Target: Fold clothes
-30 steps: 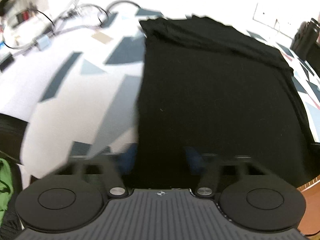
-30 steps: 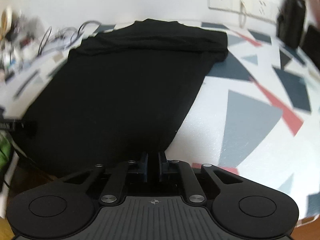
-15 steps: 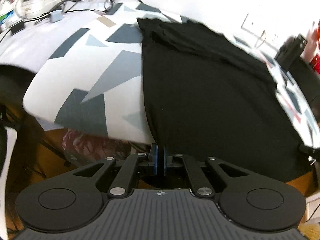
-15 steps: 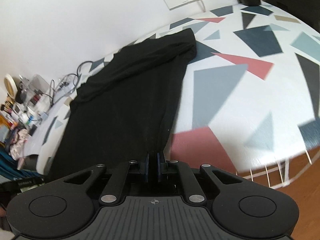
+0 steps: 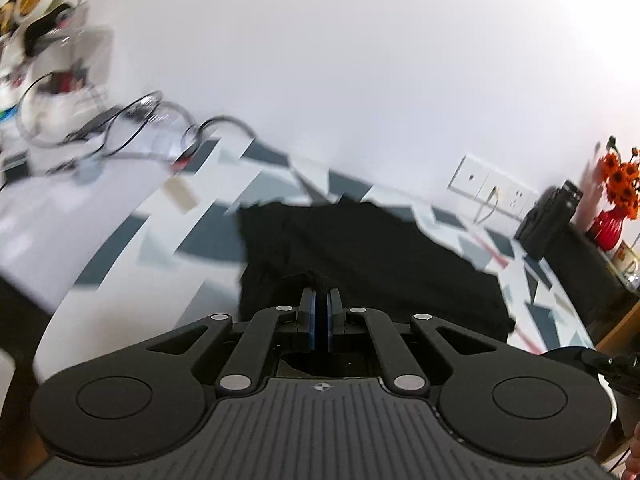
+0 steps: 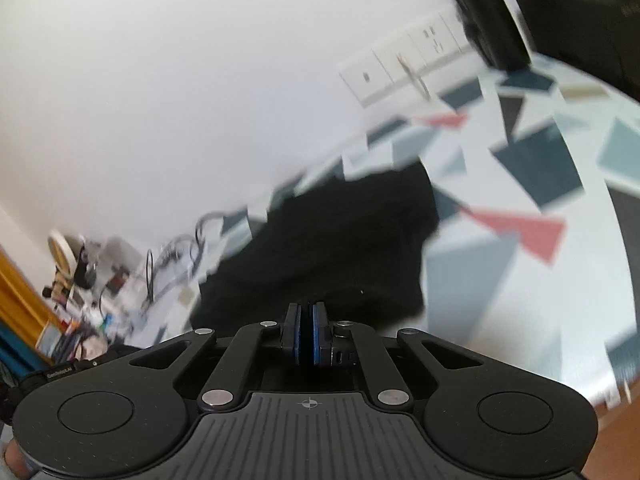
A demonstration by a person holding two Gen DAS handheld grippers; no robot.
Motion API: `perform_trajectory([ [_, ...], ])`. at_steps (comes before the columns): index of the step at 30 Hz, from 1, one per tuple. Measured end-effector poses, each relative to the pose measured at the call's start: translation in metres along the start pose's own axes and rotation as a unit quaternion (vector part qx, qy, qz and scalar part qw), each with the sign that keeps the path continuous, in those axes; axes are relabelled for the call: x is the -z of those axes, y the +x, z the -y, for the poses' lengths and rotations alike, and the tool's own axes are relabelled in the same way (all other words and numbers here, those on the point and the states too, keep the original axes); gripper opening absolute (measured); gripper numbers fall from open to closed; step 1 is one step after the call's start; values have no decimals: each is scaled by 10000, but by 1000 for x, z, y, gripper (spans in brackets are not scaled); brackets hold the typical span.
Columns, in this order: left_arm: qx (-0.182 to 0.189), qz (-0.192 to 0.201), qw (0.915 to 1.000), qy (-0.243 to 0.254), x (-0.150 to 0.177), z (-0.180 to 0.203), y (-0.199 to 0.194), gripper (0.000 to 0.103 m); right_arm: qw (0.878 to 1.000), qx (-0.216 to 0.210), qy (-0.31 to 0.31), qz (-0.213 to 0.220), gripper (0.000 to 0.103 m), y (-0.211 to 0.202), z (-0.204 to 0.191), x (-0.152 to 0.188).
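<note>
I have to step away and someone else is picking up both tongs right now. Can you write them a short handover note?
Left tongs: shut on the near hem of the black T-shirt, with fabric bunched between the pads.
Right tongs: shut, with black cloth between the pads, on the same T-shirt's near edge.
The shirt's far part lies on the patterned tablecloth, near the wall; the near edge is lifted off it.
Done: both near corners are gripped and raised.
Left: probably carry the near edge toward the far edge, lay it down, release, then finish the remaining folds. The views are blurred, so check both grips first.
</note>
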State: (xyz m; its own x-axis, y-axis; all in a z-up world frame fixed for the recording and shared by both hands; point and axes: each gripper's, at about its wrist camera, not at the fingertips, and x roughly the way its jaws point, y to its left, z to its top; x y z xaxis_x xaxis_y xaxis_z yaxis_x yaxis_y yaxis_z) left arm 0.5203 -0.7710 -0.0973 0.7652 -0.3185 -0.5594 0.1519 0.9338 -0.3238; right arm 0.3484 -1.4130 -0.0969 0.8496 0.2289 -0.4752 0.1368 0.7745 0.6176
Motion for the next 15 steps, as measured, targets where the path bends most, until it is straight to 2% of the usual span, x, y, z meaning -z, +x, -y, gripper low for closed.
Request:
perform_trajectory([
  [7, 206, 98, 9993, 285, -57, 12, 61, 5, 9982, 103, 297, 507, 5, 46, -4, -64],
  [12, 225, -56, 9993, 305, -91, -1, 125, 5, 9963, 356, 400, 668, 5, 102, -4, -100],
  [15, 207, -216, 9993, 238, -105, 7, 171, 5, 9952, 593, 401, 669, 5, 142, -1, -112],
])
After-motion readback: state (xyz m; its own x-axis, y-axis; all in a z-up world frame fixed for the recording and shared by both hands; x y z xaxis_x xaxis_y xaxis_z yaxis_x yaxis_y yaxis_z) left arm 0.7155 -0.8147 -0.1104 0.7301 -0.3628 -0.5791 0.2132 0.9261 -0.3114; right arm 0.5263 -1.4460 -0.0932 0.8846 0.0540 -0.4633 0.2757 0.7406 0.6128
